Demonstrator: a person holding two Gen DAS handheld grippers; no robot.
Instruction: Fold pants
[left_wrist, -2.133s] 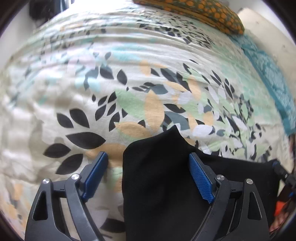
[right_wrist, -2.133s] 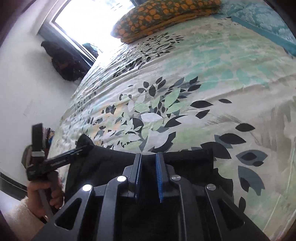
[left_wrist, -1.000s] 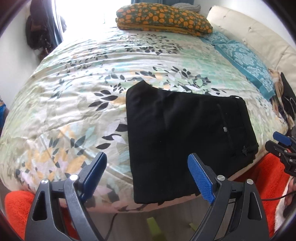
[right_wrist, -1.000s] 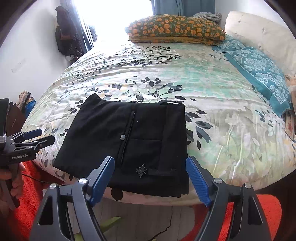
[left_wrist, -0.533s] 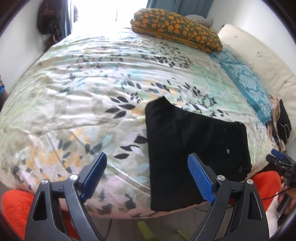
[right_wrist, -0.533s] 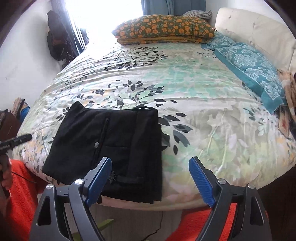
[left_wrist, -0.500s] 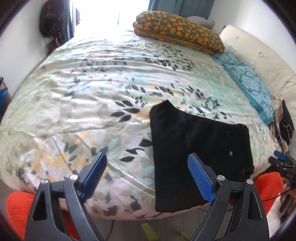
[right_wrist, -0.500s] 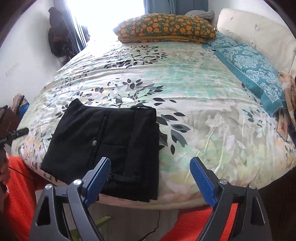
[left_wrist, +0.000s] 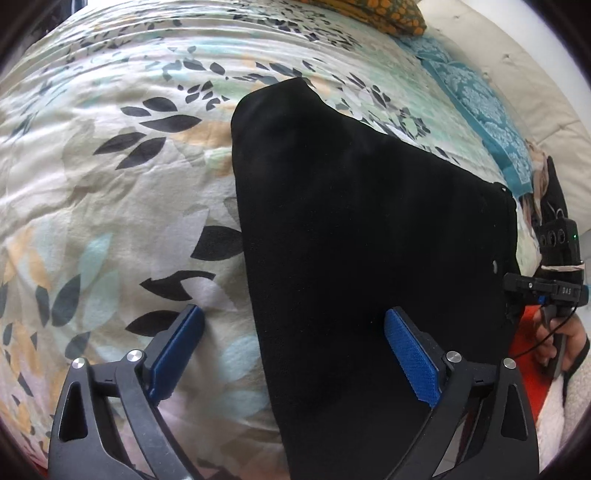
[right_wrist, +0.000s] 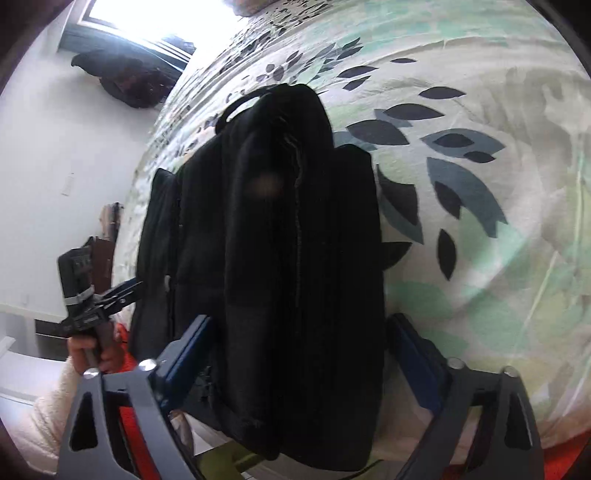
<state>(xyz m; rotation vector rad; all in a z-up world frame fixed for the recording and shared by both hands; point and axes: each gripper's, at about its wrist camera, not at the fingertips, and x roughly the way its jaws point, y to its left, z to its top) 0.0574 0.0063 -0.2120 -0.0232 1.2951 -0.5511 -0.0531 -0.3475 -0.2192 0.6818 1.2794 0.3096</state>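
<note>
Black pants (left_wrist: 362, 229) lie folded flat near the front edge of the leaf-print bed cover (left_wrist: 110, 155). My left gripper (left_wrist: 291, 347) is open, low over the bed, straddling the pants' left edge: the left finger over the cover, the right finger over the cloth. In the right wrist view the pants (right_wrist: 295, 240) show their thick waistband end, hanging a little over the bed edge. My right gripper (right_wrist: 299, 350) is open, its fingers either side of that end. The right gripper also shows at the far right of the left wrist view (left_wrist: 543, 288).
An orange patterned pillow (left_wrist: 369, 11) lies at the bed's head, teal pillows (left_wrist: 476, 103) on the right side. A dark bag (right_wrist: 125, 77) hangs on the wall by the window. Orange rug (right_wrist: 129, 424) lies below the bed edge.
Both grippers have come down and forward from well back of the bed to right at the pants' two ends. Both stay open. The pants have not moved.
</note>
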